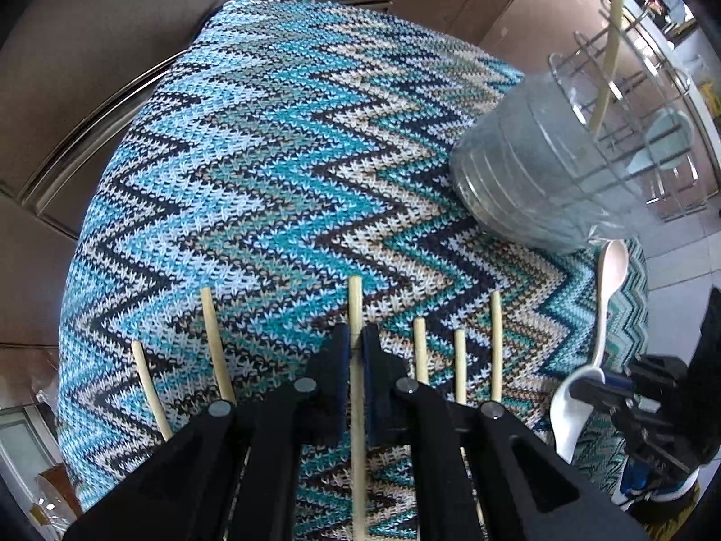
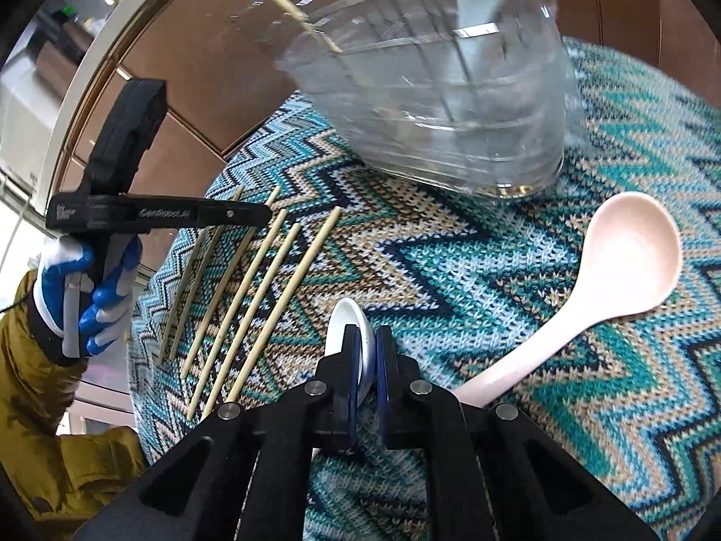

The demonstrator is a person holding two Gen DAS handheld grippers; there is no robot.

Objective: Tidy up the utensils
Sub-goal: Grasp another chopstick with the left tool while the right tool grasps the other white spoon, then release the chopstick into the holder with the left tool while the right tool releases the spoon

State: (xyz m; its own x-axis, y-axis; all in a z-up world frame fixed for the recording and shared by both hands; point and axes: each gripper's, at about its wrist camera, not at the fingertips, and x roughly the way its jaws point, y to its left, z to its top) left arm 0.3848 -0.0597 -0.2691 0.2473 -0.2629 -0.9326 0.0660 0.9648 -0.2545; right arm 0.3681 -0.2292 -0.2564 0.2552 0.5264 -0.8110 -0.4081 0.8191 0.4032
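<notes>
My left gripper (image 1: 354,331) is shut on a pale wooden chopstick (image 1: 355,297) that runs straight between its pads. Several more chopsticks (image 1: 420,347) lie side by side on the zigzag knit cloth (image 1: 270,158). My right gripper (image 2: 366,333) is shut on the bowl of a white spoon (image 2: 344,320) low over the cloth. A pink ladle (image 2: 631,252) lies to its right. A clear ribbed container (image 2: 428,90) stands beyond, with one chopstick (image 2: 284,0) leaning in it. The left gripper (image 2: 266,216) shows over the chopstick row (image 2: 252,302).
The cloth covers a round table and drops off at its edges on the left and far side. A gloved hand (image 2: 85,297) and an olive sleeve (image 2: 54,405) hold the left tool. Brown panels (image 1: 112,45) and a wire rack (image 1: 640,90) stand behind.
</notes>
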